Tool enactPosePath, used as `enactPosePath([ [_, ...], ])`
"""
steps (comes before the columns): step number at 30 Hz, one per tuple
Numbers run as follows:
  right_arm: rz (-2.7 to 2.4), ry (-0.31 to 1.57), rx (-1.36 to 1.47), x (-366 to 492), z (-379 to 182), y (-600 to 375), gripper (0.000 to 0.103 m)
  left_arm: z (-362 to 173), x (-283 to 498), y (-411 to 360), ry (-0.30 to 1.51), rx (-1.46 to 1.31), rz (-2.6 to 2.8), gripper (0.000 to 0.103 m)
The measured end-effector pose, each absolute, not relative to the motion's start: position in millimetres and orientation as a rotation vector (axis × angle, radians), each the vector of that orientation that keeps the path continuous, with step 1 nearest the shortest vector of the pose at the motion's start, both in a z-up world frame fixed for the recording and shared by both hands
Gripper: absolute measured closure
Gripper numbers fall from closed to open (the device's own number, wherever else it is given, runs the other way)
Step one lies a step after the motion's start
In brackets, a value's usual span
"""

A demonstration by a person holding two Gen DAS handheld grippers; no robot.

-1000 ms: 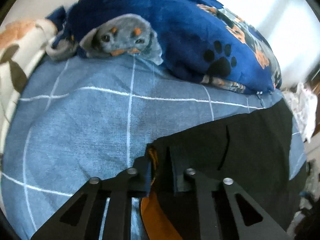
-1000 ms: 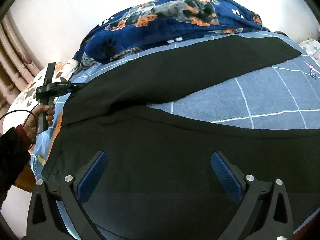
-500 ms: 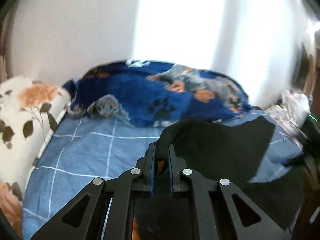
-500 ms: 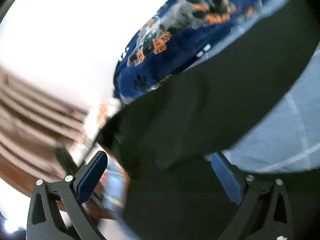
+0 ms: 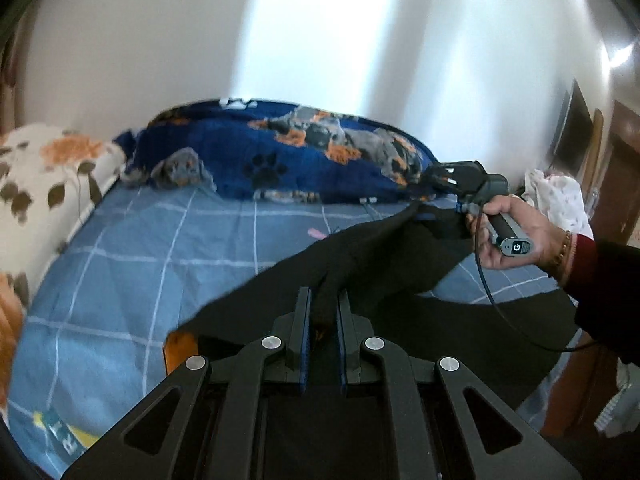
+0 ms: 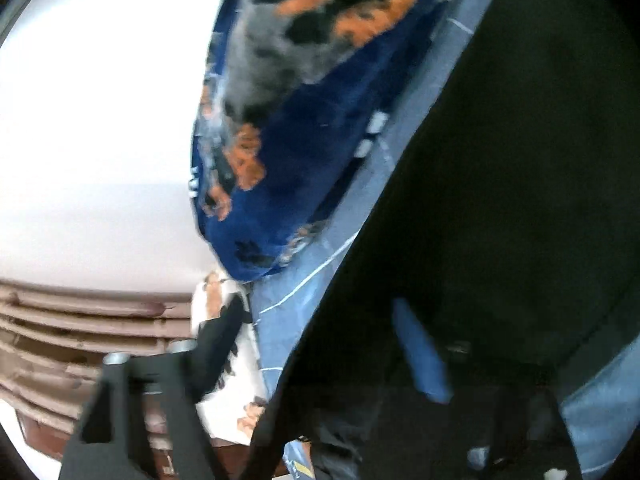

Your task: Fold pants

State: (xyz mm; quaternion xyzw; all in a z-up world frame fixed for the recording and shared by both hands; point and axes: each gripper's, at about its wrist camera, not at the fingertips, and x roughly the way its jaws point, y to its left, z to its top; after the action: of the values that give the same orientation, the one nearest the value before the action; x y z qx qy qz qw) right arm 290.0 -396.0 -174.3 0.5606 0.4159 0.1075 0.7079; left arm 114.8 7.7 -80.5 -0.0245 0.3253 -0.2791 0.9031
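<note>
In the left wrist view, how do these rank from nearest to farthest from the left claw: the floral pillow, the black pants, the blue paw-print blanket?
1. The black pants: pinched in the left claw, bottom centre.
2. The floral pillow: far left, at the bed's edge.
3. The blue paw-print blanket: across the back, by the wall.
Pillow and blanket are close; the blanket looks slightly farther.

Left gripper [image 5: 322,312] clamped shut; right gripper [image 5: 438,182] jaws just closing.

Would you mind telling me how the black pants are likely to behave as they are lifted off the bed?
Probably floppy: the black pants sag between the left tool and the right tool. Likely light, since a narrow pinch carries them. They may drag along the blue checked sheet, where part still lies.
</note>
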Motion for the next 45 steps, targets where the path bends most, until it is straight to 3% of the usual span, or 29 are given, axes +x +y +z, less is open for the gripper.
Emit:
enactPosePath([
  [1,0.240,0.940,1.236,292.3,-177.3,-395.5,0.082,-82.7,114.5,8.3,0.686,-0.056,-0.575,0.092],
  [2,0.236,0.952,1.213,291.3,-178.3,-395.1,0.096,-85.2,115.2,10.8,0.708,-0.072,-0.569,0.092],
  [12,0.273,0.846,1.029,148.9,-151.8,-373.9,0.097,-95.9,116.1,57.3,0.807,-0.157,-0.479,0.092],
  [19,0.256,0.901,1.068,43.7,-184.6,-342.1,0.098,-121.5,94.0,70.7,0.897,-0.113,-0.447,0.092],
  [31,0.217,1.017,1.117,-2.7,-232.3,-313.4,0.097,-150.0,70.4,80.8,0.951,-0.062,-0.393,0.089],
  [34,0.223,1.036,1.138,-1.7,-239.7,-311.4,0.097,-152.4,69.1,83.3,0.950,-0.038,-0.353,0.082],
  [35,0.228,1.043,1.146,-2.2,-242.8,-309.8,0.098,-153.4,68.9,86.7,0.959,-0.034,-0.327,0.075],
  [36,0.232,1.047,1.150,-2.1,-244.3,-307.9,0.098,-154.4,69.0,90.9,0.964,-0.034,-0.298,0.060],
  [38,0.241,1.044,1.160,-1.4,-247.2,-305.0,0.098,-155.1,68.2,103.0,0.965,-0.054,-0.243,0.046],
  [44,0.259,1.038,1.176,2.2,-249.8,-304.6,0.098,-123.3,58.0,108.0,0.839,0.081,-0.010,0.039],
  [45,0.261,1.036,1.182,2.1,-250.5,-304.8,0.098,-113.4,54.8,104.4,0.793,0.136,0.048,0.030],
])
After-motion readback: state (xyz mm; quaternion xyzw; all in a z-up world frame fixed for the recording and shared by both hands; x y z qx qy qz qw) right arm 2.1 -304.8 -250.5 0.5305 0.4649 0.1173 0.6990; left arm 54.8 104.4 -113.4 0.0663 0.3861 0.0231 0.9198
